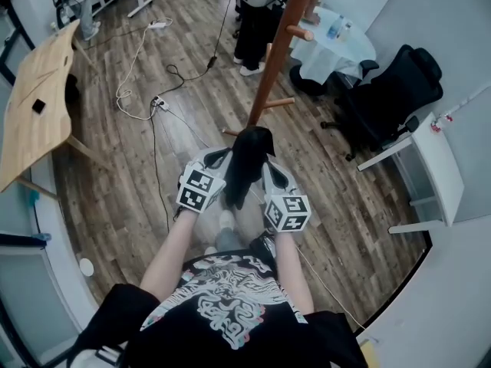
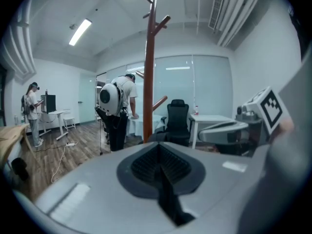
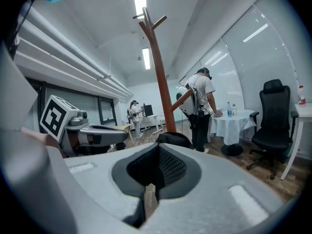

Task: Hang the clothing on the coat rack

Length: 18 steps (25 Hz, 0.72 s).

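Observation:
A black garment (image 1: pixel 245 167) hangs bunched between my two grippers, above the wood floor and just short of the brown wooden coat rack (image 1: pixel 275 60). My left gripper (image 1: pixel 218 158) is at the garment's left side and is shut, with a dark strip of the cloth (image 2: pixel 168 199) caught between its jaws. My right gripper (image 1: pixel 268 167) is at the garment's right side, also shut, and the garment (image 3: pixel 173 139) bulges right at its tips. The rack's pole (image 2: pixel 148 72) rises straight ahead in the left gripper view. In the right gripper view the coat rack (image 3: pixel 158 72) leans up past the jaws, its upper pegs bare.
A person in dark clothes (image 1: pixel 257 6) stands behind the rack beside a round white-clothed table (image 1: pixel 334 41). A black office chair (image 1: pixel 391 90) and a white desk (image 1: pixel 437 159) are on the right. A wooden table (image 1: pixel 38 98) and floor cables (image 1: pixel 153 102) lie on the left.

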Available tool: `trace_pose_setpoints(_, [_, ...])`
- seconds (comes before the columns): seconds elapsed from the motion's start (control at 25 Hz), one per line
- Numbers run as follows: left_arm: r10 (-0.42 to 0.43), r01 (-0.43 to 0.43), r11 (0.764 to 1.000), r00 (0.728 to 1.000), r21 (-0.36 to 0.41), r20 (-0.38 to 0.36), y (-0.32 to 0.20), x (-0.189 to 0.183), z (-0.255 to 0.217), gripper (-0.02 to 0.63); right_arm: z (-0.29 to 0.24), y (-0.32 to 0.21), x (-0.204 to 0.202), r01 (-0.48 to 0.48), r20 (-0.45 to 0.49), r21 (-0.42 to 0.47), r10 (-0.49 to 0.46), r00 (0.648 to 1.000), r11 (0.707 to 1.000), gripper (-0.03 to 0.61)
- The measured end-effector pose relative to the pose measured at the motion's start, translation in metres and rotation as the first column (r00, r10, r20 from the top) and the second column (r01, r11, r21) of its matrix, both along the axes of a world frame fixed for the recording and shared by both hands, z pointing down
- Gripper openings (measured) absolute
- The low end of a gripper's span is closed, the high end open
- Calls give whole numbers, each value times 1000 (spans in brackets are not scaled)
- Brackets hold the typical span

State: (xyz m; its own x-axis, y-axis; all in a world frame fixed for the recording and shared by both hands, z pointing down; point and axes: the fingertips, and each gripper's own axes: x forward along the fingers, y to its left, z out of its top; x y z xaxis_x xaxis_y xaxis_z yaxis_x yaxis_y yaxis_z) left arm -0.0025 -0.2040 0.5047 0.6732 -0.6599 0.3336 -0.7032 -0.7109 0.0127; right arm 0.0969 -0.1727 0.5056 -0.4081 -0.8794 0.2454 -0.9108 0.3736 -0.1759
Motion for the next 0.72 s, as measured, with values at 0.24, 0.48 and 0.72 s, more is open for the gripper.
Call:
trace_pose_setpoints(0.24, [-9,9,1000,997,5,-73,44,-20,-13,-11,-1,44,-13,-8,5,6,8,1000,1000,-2])
trace_pose_setpoints(0.48, [-6,6,1000,999,-6,-48,83,-20,-15,-11,-6,87,-26,0,-14,13,0,1000,1000,-2])
trace_pose_setpoints(0.72, [14,-13,1000,999,16,-46,105,-12,-27,-11,-21,107,-28,3,-3,44,-3,1000,999,-2])
